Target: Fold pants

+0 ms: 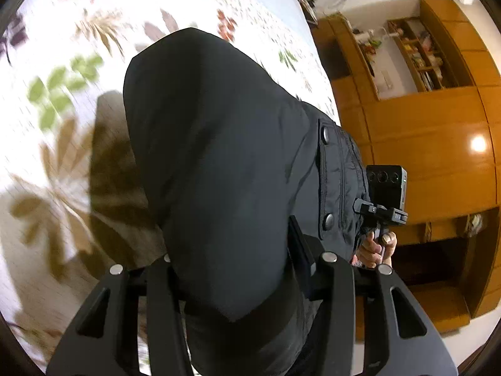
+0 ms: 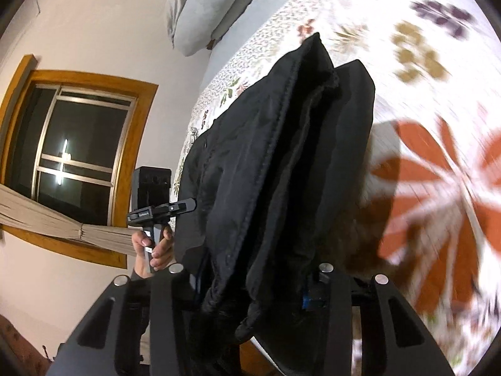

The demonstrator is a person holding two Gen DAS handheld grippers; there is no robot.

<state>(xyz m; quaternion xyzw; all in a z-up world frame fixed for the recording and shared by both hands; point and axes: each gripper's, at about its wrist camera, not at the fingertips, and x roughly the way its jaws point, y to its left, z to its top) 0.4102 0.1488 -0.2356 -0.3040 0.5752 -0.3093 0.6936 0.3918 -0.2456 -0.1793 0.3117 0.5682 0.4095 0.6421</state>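
The black pants (image 1: 219, 163) hang lifted above the bed (image 1: 62, 163), which wears a white cover printed with large leaves in green, brown and rust. Both tongs have hold of the garment. The left tongs (image 1: 238, 269) are clamped on a thick fold of the dark cloth, which bulges up and away from them and casts a shadow on the bed cover to its left. Two snap buttons (image 1: 325, 133) sit on a flap (image 1: 327, 181) along the right edge of the pants. Just beyond that edge, the person's right hand (image 1: 377, 246) grips the handle of the other tool.

The right tongs (image 2: 250, 285) pinch a bunched, stitched end of the pants (image 2: 281, 163), whose layers gape open in long folds above the bed (image 2: 438, 172). To the left of the pants the person's left hand (image 2: 156, 247) holds its own handle. A pale grey pillow (image 2: 203, 9) lies at the far end of the bed. A wood-framed window (image 2: 78, 147) is set in the wall left of the bed, dark outside. On the opposite side of the bed stands a wooden wardrobe (image 1: 422, 144) with open shelves.
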